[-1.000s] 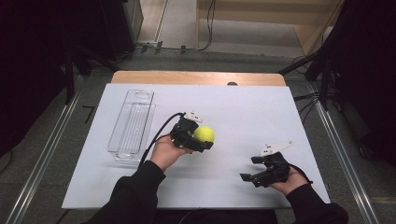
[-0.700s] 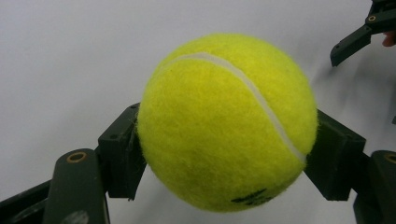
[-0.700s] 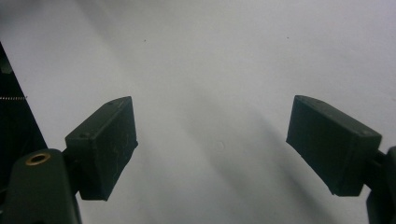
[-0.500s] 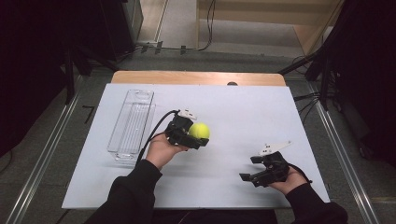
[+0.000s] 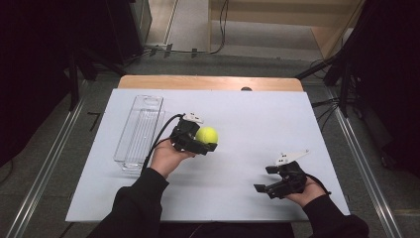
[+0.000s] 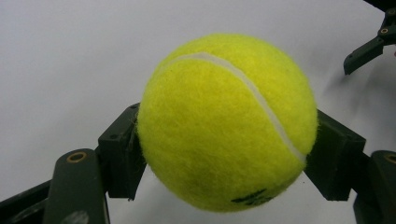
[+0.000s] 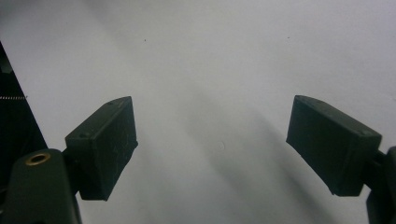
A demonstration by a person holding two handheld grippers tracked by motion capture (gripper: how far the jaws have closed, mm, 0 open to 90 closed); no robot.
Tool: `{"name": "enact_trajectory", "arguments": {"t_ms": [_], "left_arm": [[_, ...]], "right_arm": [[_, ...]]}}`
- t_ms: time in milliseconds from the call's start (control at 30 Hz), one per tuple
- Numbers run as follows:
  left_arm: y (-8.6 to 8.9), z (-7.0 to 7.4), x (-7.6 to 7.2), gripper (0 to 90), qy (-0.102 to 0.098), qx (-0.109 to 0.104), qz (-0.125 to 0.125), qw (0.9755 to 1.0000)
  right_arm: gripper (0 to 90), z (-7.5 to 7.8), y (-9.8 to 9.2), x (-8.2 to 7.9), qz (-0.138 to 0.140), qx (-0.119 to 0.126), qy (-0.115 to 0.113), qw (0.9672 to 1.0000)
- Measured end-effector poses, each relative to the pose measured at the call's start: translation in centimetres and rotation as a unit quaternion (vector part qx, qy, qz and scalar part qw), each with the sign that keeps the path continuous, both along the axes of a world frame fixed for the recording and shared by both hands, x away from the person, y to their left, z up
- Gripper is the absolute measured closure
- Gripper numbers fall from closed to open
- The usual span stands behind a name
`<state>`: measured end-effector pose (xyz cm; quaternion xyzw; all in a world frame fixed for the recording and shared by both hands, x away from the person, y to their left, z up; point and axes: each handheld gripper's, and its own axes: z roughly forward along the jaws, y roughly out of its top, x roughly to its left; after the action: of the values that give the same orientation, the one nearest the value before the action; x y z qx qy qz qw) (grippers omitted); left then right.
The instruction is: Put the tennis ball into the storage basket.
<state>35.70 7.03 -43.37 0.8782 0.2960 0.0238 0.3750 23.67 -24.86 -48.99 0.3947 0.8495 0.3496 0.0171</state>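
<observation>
The tennis ball is bright yellow and felted with a curved white seam; it sits just left of centre in the high view, above the white surface, pinched on both sides by the left claw. The clear plastic tray at centre left lies on the surface and appears empty. The left hand holds its claw roughly level, pointing right, while the right claw at lower right points left with its jaws spread apart on nothing.
</observation>
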Motion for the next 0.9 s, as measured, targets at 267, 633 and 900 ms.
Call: {"name": "enact_trajectory", "arguments": {"t_ms": [267,633,900], "left_arm": [[0.9,0.5,0.3,26.4,-0.005,0.002,0.012,0.9999],[1.7,1.0,0.6,26.4,-0.004,0.002,0.026,0.9997],[2.1,1.4,0.7,26.3,0.001,0.007,0.025,0.9997]], "right_arm": [[14.0,0.0,0.0,0.0,0.000,0.001,0.000,1.0000],[13.9,0.0,0.0,0.0,0.000,0.000,0.000,1.0000],[14.0,0.0,0.0,0.0,0.001,0.000,0.000,1.0000]]}}
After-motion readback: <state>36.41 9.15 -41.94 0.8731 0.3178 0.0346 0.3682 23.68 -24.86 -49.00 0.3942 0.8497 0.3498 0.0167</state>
